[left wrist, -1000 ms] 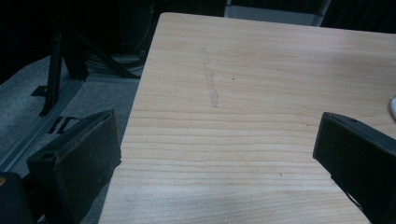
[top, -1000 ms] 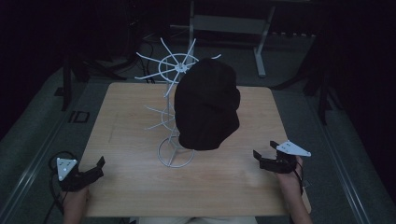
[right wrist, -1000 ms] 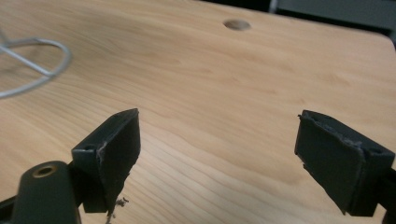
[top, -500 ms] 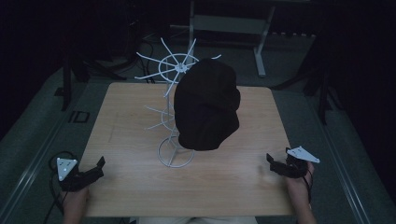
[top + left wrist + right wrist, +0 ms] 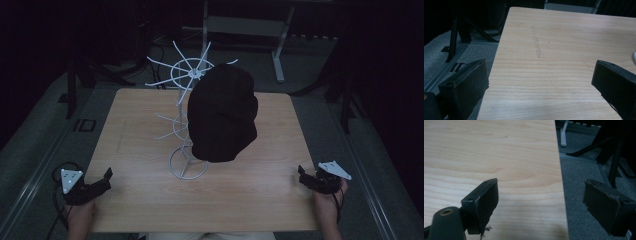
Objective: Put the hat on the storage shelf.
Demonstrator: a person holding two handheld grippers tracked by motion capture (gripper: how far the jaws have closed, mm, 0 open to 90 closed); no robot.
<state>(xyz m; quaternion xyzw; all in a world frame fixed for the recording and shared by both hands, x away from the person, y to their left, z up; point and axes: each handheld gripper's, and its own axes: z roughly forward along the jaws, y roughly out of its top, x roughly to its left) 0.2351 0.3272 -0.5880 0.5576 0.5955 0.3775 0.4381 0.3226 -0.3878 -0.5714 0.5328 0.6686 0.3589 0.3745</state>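
Woodgrain runs across the pale table (image 5: pixel 250 200) in front of you, a square top with one faint lengthwise scuff (image 5: pixel 536 43) near its left side, clearest in the left gripper view. Around it the room is dark: grey carpet (image 5: pixel 30 145) on both sides, black stand legs (image 5: pixel 75 90) off the far-left corner and more off the right, and a light metal frame (image 5: pixel 277 45) beyond the far edge. No brand, label or writing can be read on anything here. A white wire rack (image 5: pixel 187 125) stands on its ring base at mid-table, its spokes fanning out at the top, and a black cap (image 5: pixel 222 115) hangs on its right side, well clear of both tools. Your left gripper (image 5: pixel 102 181) rests at the near-left corner, jaws spread wide apart with nothing between them, straddling the table's left edge in its own view. Your right gripper (image 5: pixel 303 175) sits at the near-right edge, likewise spread and empty, one jaw over the wood and the other over the carpet; its pads (image 5: pixel 602 206) look frayed.
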